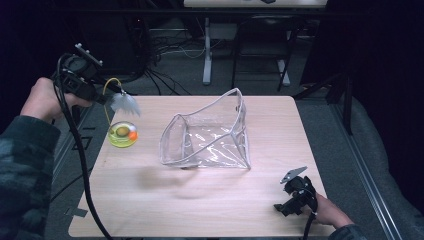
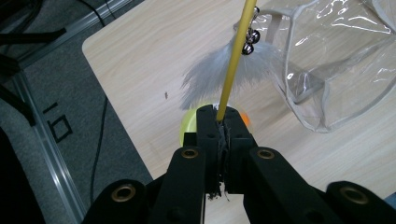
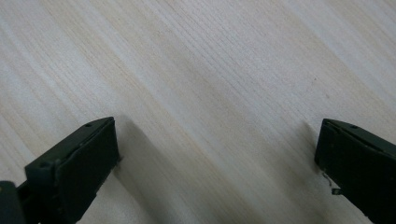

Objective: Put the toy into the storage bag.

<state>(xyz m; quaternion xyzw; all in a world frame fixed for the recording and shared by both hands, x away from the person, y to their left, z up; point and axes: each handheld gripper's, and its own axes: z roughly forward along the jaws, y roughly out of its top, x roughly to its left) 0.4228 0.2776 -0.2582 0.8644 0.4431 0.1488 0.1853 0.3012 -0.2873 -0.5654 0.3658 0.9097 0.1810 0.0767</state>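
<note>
My left gripper (image 1: 101, 96) (image 2: 218, 122) is shut on the thin yellow stick (image 2: 233, 60) of a feather toy, held above the table's far left corner. Grey feathers (image 1: 125, 103) (image 2: 219, 79) and small bells (image 2: 250, 41) sit on the stick just past the jaws. The toy's yellow-green round base (image 1: 122, 134) (image 2: 188, 126), with an orange ball (image 1: 132, 135) (image 2: 245, 120) in it, lies below the gripper. A clear plastic pouch (image 1: 207, 132) (image 2: 336, 70) stands open at mid-table. My right gripper (image 1: 290, 197) (image 3: 217, 154) is open, low over bare wood at the front right.
The wooden table (image 1: 200, 210) (image 3: 210, 70) ends just left of the toy, with floor, a metal rail (image 2: 42, 135) and cables beyond. My left gripper's black cable (image 1: 80, 160) hangs down past the left edge. Desk legs and chairs stand behind the table.
</note>
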